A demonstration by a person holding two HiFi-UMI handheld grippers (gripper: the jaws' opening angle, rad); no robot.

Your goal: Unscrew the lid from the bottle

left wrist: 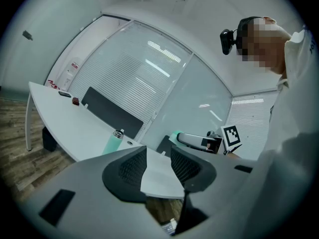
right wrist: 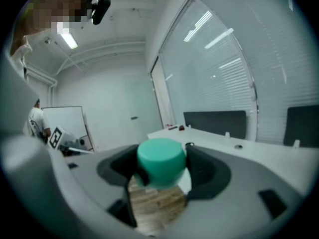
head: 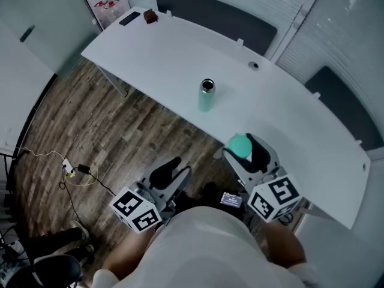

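Note:
A mint-green bottle point(head: 206, 96) stands upright near the front edge of the white table point(head: 162, 53), its metal mouth bare and lidless. My right gripper point(head: 245, 150) is off the table's edge, below and right of the bottle, shut on the round teal lid point(head: 240, 144). In the right gripper view the lid point(right wrist: 160, 162) fills the gap between the jaws. My left gripper point(head: 171, 174) hangs over the wooden floor, open and holding nothing. From the left gripper view, the bottle point(left wrist: 113, 141) lies beyond the parted jaws of the left gripper point(left wrist: 158, 167).
Dark partition panels point(head: 216, 15) line the table's far edge. A small red object point(head: 150, 16) and a black item point(head: 129, 18) lie at the far left end. A cable hole point(head: 254, 65) sits behind the bottle. Cables and a plug point(head: 77, 171) lie on the floor.

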